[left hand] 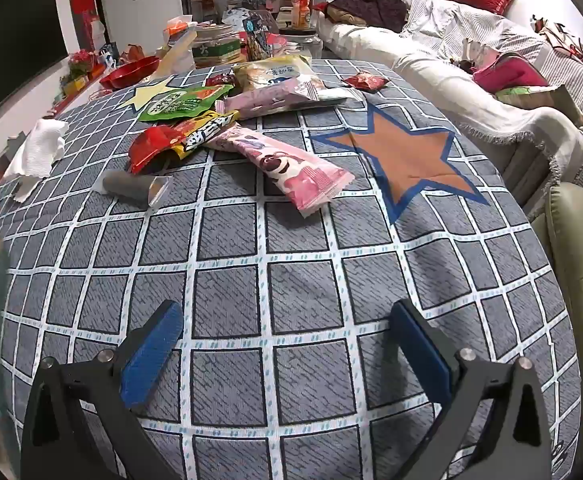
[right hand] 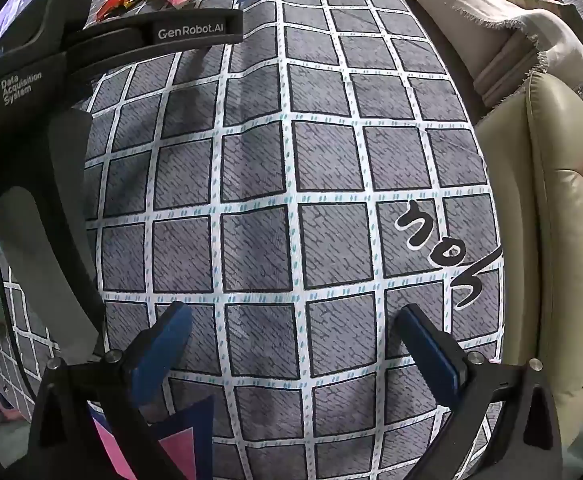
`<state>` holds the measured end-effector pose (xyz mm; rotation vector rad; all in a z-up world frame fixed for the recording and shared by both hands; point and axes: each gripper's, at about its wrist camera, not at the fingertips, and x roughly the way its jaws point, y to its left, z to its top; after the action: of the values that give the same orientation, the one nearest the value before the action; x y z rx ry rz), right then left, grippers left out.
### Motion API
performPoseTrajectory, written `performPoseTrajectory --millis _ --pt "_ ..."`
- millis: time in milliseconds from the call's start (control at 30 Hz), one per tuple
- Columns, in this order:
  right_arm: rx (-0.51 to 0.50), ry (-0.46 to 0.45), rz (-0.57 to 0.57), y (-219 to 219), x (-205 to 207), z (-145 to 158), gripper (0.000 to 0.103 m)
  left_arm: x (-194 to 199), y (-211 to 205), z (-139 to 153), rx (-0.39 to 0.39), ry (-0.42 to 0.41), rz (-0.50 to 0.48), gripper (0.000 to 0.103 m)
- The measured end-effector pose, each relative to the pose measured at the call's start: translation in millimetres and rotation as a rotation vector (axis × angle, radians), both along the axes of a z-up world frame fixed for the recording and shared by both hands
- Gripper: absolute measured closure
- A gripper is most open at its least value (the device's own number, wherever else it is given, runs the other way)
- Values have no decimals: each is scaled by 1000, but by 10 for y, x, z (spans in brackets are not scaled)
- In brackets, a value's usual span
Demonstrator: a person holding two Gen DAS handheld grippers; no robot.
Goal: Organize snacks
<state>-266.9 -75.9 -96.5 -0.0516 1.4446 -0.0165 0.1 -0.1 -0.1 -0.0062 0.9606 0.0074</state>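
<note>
2 claws [left hand: 285, 322] [right hand: 293, 324], 8 snacks [left hand: 283, 166]

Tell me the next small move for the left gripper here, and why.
Probably ease the left gripper forward toward the long pink snack packet with the bear print. The jaws are open and empty over bare grey checked tablecloth, and that packet is the nearest of the snacks, lying flat at the pile's edge with free cloth around its near end. The right gripper is also open and empty.
</note>
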Motion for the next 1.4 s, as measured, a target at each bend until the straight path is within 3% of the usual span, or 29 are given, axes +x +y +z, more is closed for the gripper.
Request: performPoseTrajectory --millis 400,1100,1400 --pt "2 64 1 -3 252 -13 0 0 -1 -1 1 0 0 0" --pt "2 16 4 3 168 -12 0 -1 -1 0 0 0 0 0" --pt "2 59 6 3 214 -32 0 0 0 0 0 0 0 0"
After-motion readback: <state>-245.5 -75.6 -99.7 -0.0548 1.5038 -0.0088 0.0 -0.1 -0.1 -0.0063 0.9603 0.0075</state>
